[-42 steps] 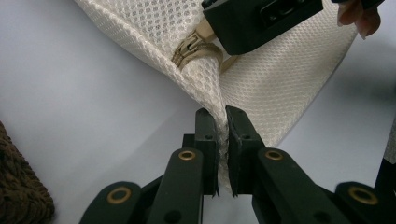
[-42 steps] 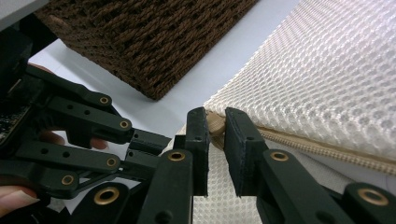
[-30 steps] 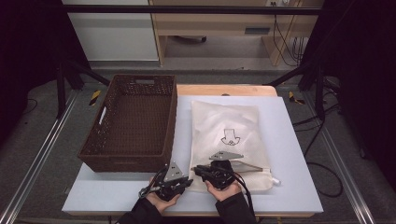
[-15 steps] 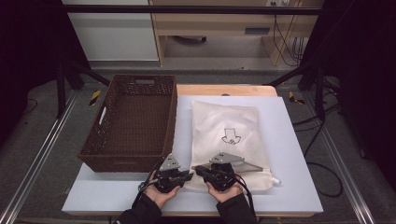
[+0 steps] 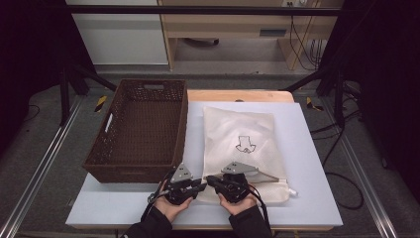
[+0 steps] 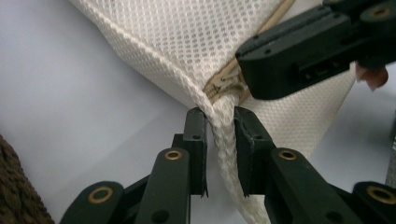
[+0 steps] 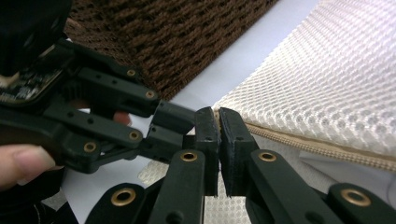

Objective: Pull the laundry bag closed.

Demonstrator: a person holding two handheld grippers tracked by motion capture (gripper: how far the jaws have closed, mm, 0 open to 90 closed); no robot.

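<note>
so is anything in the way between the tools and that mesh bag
No. The left tool is already clamped on the corner edge of the white mesh bag, and the right tool is pinched shut at the zipper end beside it, with nothing visible between.

Both tools (image 5: 202, 184) pinched shut, tips adjacent.

no readable words, brands or numbers are found in any view. one sign is seen: a small dark outline drawing (its shape resembles a downward arrow, though it is too small to be told for sure) printed on the white mesh bag (image 5: 245, 144) near its middle, in the high view. no lettering is made out beside it.
</note>
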